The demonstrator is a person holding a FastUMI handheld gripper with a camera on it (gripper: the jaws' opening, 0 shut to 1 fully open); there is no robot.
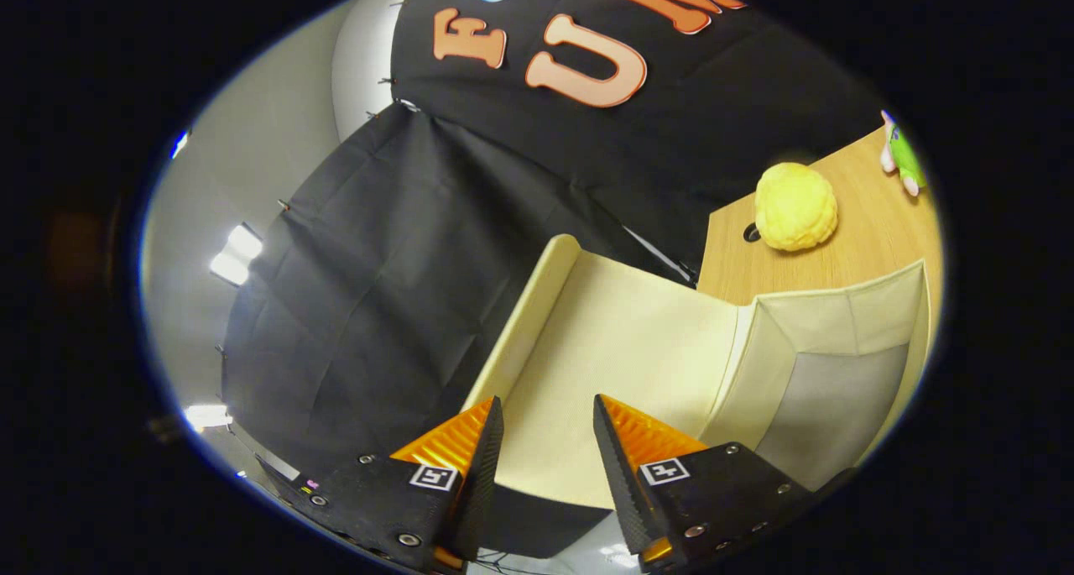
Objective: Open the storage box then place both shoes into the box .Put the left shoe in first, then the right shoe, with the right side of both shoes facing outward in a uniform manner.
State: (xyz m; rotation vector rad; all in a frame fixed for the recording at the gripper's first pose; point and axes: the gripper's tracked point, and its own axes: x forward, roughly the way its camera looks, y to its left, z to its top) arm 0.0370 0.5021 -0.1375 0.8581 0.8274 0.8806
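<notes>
The cream fabric storage box (pixel 847 319) stands on the wooden table (pixel 873 231), open, with its grey floor bare. Its cream lid (pixel 621 340) is swung back and away from the box, its inner face towards me, its far edge folded over. My gripper (pixel 547 403) is open. Its two fingers stand apart just in front of the lid's near part, and the lid's lower edge runs across the gap between them. Neither finger presses on the lid. The whole view is tilted, with the box's opening beyond and beside the right finger.
A yellow plush ball (pixel 795 206) lies on the table behind the box, next to a small dark hole in the tabletop. A green and pink toy (pixel 904 157) sits farther back. The booth's black cloth wall (pixel 403 290) hangs beyond the lid.
</notes>
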